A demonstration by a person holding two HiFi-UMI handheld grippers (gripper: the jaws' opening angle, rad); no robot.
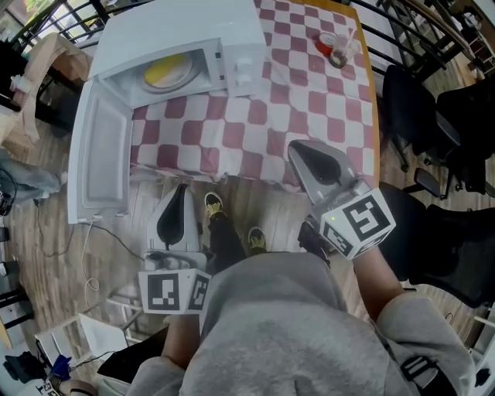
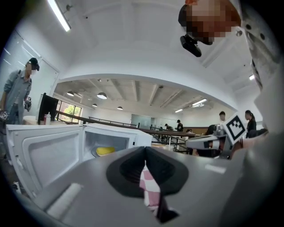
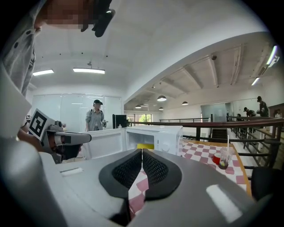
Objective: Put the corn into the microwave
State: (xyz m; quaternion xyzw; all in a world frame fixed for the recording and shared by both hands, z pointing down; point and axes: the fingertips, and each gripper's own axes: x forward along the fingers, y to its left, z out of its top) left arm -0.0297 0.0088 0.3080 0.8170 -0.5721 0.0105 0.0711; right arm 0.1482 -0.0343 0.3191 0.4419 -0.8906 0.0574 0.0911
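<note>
Surface: we see one counter (image 1: 309,116) under a red-and-white checked cloth, with plank floor (image 1: 46,255) below the microwave's open side.
Room: a big hall with ceiling lights; a dark railing (image 1: 54,19) runs behind the microwave.
Count: we count one microwave (image 1: 186,31), one corn (image 1: 166,71), two cups (image 1: 332,48) and two grippers.
Corn: it lies inside the microwave, on the round tray.
Door (image 1: 97,162): swung fully open, hanging past the counter's edge over the floor.
Left gripper (image 1: 182,187): jaws pressed together, nothing between them; it is off the counter, nearer us than the microwave.
Right gripper (image 1: 298,147): jaws together, empty, at the counter's near edge, right of the microwave.
Open room: we find bare cloth from the microwave across to the cups.
Edges: black chairs (image 1: 433,116) stand far right of the microwave, past the counter.
</note>
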